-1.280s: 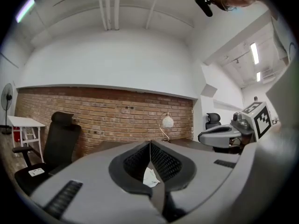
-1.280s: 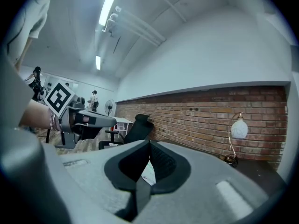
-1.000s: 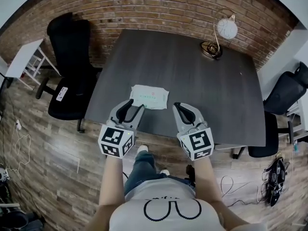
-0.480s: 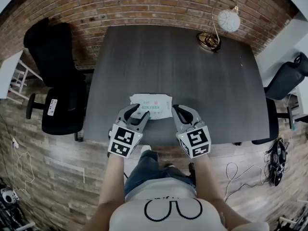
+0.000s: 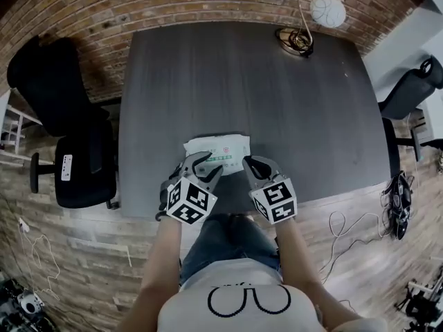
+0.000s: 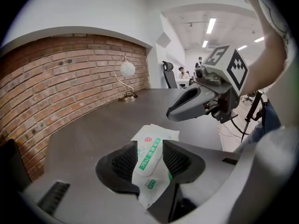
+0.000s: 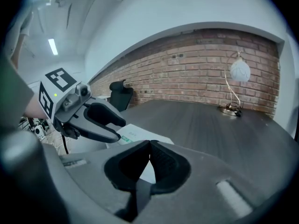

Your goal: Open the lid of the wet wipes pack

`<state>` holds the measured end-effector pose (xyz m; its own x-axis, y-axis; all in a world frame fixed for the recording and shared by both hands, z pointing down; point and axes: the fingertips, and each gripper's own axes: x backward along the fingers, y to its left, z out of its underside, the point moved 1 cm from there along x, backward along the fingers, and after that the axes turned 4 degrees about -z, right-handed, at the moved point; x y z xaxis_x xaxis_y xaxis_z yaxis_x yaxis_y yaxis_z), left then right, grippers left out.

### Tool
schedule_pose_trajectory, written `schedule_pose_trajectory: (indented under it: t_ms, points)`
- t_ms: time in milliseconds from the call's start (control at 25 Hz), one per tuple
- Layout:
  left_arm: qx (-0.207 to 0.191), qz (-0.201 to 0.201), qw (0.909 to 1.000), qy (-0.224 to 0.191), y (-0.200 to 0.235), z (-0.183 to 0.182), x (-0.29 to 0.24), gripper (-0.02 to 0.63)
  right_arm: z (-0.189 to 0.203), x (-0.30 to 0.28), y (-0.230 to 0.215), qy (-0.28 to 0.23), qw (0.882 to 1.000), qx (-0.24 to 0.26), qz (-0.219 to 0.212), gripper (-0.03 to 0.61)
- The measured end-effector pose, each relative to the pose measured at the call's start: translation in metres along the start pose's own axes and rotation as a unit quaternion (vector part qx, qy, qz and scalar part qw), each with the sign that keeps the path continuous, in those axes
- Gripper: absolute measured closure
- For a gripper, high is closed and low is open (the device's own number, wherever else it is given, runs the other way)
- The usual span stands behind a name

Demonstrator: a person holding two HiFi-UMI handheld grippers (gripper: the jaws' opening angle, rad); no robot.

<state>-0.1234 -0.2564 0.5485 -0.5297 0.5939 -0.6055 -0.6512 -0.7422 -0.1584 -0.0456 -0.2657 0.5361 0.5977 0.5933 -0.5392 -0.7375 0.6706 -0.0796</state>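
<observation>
White-and-green wet wipes pack [image 6: 158, 135] lies at the dark worktop's [image 5: 277, 95] near edge. The left gripper [image 5: 204, 163] fingers pinch its end, probably to steady it. The right gripper [image 7: 149, 148], fingers pressed together and empty, hovers just beside, likely bound for the lid [image 6: 148, 158].

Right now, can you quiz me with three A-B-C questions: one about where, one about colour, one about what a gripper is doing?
1. Where is the lamp? A. far corner of the table B. on the floor C. on a chair
2. What colour is the stripe on the wipes pack? A. purple B. green C. yellow
3. The jaws of the right hand-held gripper are: A. wide apart B. clamping the lamp C. together, empty
Answers: 1 A, it stands on the tabletop's far edge. 2 B, the stripe is green. 3 C, the tips touch, nothing between.
</observation>
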Motion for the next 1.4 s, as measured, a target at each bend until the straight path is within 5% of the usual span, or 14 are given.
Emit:
schedule_pose_trajectory:
  t_ms: [200, 760, 1080, 1400]
  points:
    - [-0.044, 0.017, 0.9985, 0.028, -0.003, 0.009, -0.019, 0.448, 0.028, -0.018, -0.006, 0.042, 0.999, -0.03, -0.006, 0.575]
    - [-0.089, 0.017, 0.9928, 0.078, -0.011, 0.026, -0.04, 0.448, 0.059, -0.041, -0.014, 0.113, 0.987, -0.102, -0.058, 0.577]
    - [-0.142, 0.027, 0.9852, 0.092, -0.016, 0.024, -0.044, 0.451, 0.061, -0.041, -0.015, 0.149, 0.982, -0.102, -0.062, 0.577]
    - [-0.145, 0.048, 0.9828, 0.105, -0.018, 0.019, -0.038, 0.509, 0.062, -0.042, -0.014, 0.155, 0.983, -0.084, -0.057, 0.577]
